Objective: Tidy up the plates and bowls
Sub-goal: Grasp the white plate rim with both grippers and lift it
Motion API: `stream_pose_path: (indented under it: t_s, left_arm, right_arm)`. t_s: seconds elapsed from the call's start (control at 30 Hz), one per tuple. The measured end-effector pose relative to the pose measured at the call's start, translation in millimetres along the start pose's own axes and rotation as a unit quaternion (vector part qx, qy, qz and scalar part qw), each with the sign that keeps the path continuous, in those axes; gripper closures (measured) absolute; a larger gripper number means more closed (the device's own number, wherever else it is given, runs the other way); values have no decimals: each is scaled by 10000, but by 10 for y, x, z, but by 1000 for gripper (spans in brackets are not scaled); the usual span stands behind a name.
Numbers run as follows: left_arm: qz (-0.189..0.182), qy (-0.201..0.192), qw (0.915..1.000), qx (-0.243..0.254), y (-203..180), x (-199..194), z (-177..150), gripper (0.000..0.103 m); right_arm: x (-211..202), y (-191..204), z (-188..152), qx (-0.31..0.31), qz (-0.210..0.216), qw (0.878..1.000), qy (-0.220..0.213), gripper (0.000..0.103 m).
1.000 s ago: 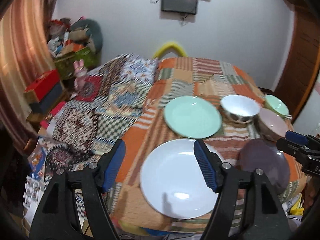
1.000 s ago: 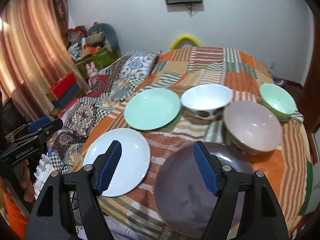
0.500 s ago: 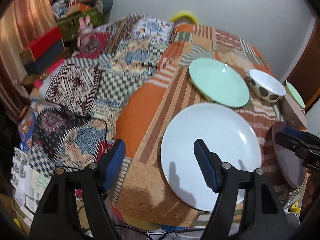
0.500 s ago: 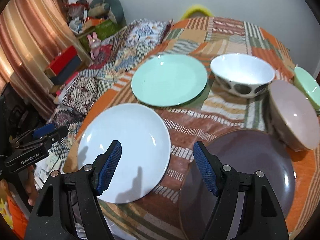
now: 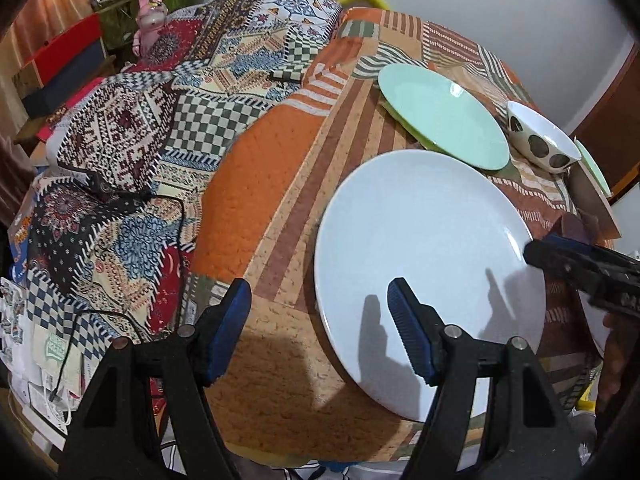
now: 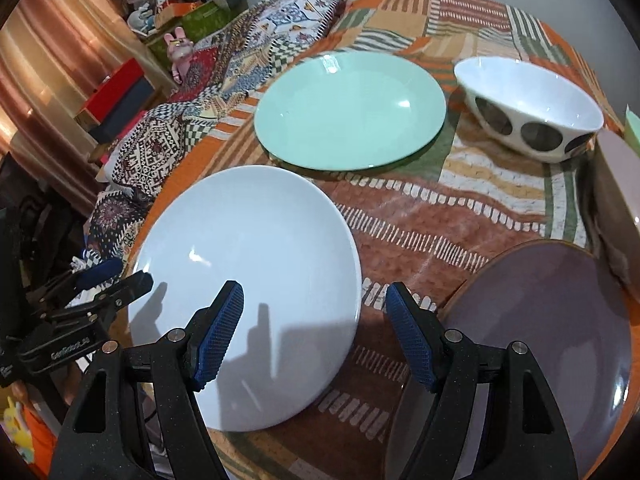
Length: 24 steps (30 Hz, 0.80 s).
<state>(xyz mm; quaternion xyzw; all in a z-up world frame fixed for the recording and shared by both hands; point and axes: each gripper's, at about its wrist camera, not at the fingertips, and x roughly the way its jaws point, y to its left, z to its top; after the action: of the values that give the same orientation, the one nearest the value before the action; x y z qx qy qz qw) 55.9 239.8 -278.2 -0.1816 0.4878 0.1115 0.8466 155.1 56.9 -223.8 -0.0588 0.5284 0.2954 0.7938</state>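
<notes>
Nearest to me, my left tongs [image 5: 318,312] hang apart over the near left rim of the white plate [image 5: 428,264], 1 pad above the plate and the other above the patchwork cloth, clamped on nothing. My right tongs [image 6: 314,322] straddle the white plate's right edge, their jaws closing, yet I see nothing pressed between the pads; I cannot tell whether the rim sits between them or below.

The white plate lies flat at the near edge of the counter [image 6: 440,216]. Just beside it on the right sits the purple plate [image 6: 552,336], apart from it with cloth between. Past the purple plate a pink bowl [image 6: 616,184] shows only in part at the frame's edge.

Farther back lies the green plate [image 6: 350,110], close behind the white one, then the spotted white bowl [image 6: 532,108] to its right. A sliver of a green bowl [image 5: 594,168] peeks in beyond that.

By my reading, the sorting has barely begun: all 3 plates lie singly, no bowl is nested, nothing is stacked. Everything is left to do, likely starting with the white plate.
</notes>
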Motion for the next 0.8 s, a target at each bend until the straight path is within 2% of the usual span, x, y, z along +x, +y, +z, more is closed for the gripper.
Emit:
stream_pose_path:
  t_s: [0.07, 0.13, 0.23, 0.37, 0.5, 0.6, 0.8]
  left_arm:
    - [-18, 28, 10000, -8, 2, 32, -21, 33]
    - [-9, 42, 10000, -20, -4, 58, -37, 35]
    - [-23, 64, 10000, -3, 1, 79, -42, 44]
    - [-104, 103, 9999, -12, 16, 94, -41, 55]
    - [-124, 140, 9998, -29, 36, 100, -34, 59]
    - [-123, 172, 9998, -33, 61, 97, -27, 63]
    - [-142, 215, 9997, -11, 64, 99, -39, 64]
  right_arm:
    - [54, -13, 18, 58, 14, 9999, 118, 49]
    - [80, -8, 33, 60, 24, 9998, 183, 57]
    - [123, 21, 28, -16, -58, 9996, 267, 63]
    - [158, 33, 41, -85, -189, 9993, 300, 64]
    - [154, 49, 42, -189, -313, 9988, 329, 64]
    - [138, 52, 26, -153, -229, 9990, 354, 64]
    - [170, 120, -47, -310, -117, 9986, 403, 64]
